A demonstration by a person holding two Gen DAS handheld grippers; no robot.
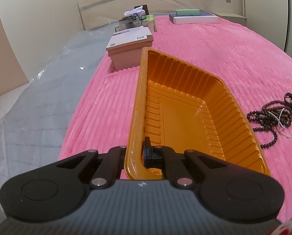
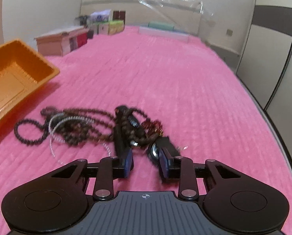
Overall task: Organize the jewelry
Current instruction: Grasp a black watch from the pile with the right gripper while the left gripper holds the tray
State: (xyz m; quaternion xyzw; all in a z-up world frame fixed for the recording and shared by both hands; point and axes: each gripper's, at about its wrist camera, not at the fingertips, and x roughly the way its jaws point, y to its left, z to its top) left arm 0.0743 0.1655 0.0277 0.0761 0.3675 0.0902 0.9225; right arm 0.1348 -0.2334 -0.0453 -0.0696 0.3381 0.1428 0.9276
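Soft, even indoor light fills both views, with no hard shadows on the pink bedspread. The left wrist view is sharp; faint glare streaks the clear plastic sheet along the bed's left edge. The right wrist view is motion-blurred, smearing the bead strands and far boxes. Fisheye distortion bends walls and darkens the corners.

We see the tray on the bed, beads to its right, boxes behind.
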